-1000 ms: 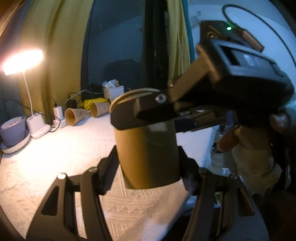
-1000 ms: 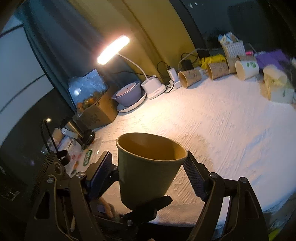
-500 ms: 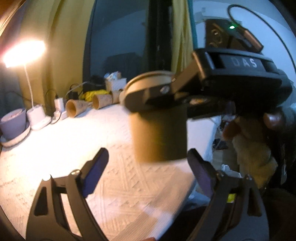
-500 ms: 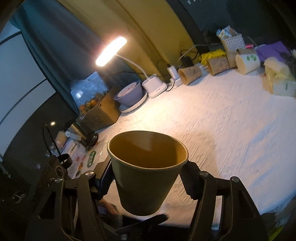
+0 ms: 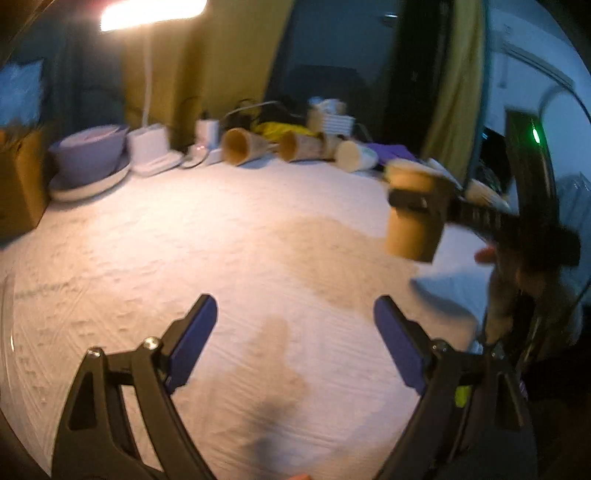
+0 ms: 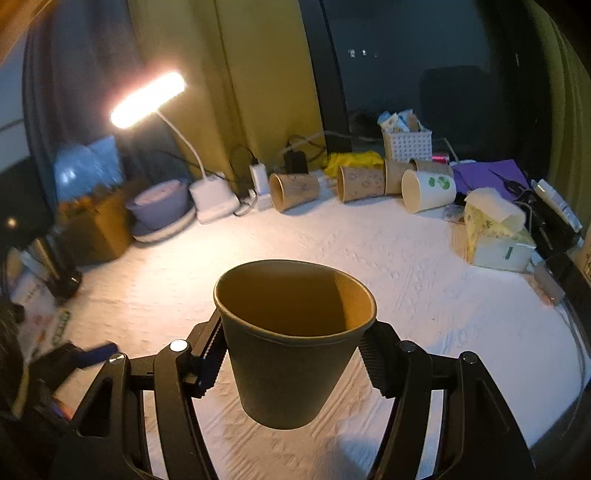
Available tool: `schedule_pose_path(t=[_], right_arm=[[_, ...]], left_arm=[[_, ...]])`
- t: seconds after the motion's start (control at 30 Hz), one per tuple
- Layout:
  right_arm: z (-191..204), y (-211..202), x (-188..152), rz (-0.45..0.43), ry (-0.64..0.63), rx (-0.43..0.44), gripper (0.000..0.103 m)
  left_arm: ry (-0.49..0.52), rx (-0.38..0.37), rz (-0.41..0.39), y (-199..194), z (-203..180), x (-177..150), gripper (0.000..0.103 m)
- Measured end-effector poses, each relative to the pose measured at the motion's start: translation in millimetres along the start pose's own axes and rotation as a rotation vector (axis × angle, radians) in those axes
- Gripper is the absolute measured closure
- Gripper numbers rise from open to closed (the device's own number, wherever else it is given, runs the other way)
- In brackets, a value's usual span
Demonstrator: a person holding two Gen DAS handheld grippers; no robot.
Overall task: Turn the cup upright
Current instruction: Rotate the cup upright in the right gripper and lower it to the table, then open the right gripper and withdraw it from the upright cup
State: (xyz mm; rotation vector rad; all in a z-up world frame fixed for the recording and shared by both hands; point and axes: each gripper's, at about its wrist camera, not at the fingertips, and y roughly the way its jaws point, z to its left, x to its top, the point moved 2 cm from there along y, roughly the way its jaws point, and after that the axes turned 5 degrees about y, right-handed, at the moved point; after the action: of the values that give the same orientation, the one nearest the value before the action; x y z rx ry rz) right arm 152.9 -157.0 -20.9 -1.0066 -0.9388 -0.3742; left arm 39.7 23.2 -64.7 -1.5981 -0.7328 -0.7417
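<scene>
Brown cup (image 6: 293,343) apparently between right gripper (image 6: 291,356) fingers

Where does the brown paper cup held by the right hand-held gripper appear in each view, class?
Left wrist view: brown paper cup at the right edge, mid-height, blurred, clamped by the right hand-held gripper.
Right wrist view: cup centre, low, mouth up, above the white cloth.
Shared landmark: the lit desk lamp, upper left in both.
</scene>
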Motion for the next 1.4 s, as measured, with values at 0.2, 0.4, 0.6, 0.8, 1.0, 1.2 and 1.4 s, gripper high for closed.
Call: schedule_pose_path(t=[0.2, 0.4, 0.6, 0.8, 1.0, 1.2, 1.4], right_arm=[[7, 29, -2, 0.019, -0.072, -0.04, 0.036], [13, 37, -1, -0.013, -0.135, -0.077, 0.036], [13, 44, -7, 0.003, -0.168, -0.107, 0.036], [12, 41, -14, 0.005, -0.187, -0.135, 0.036], [7, 35, -21, 0.005, -0.173, -0.14, 0.036], [6, 31, -26, 0.032, -0.164, -0.128, 0.021], [6, 19, -39, 0.064, -0.143, -0.119, 0.021]], left_arm=[[-0.061, 0.056, 0.009, 1, 24, 14, 0.015], [-0.081, 0.087, 0.009, 8, 30, 27, 0.015], [-0.091, 0.066, 0.048, 27, 30, 28, 0.015], [-0.081, 0.054, 0.053, 31, 26, 29, 0.015], [-0.081, 0.062, 0.049, 31, 25, 28, 0.015], [-0.105, 0.068, 0.039, 23, 24, 25, 0.015], [-0.107, 0.083, 0.039, 11, 19, 19, 0.015]])
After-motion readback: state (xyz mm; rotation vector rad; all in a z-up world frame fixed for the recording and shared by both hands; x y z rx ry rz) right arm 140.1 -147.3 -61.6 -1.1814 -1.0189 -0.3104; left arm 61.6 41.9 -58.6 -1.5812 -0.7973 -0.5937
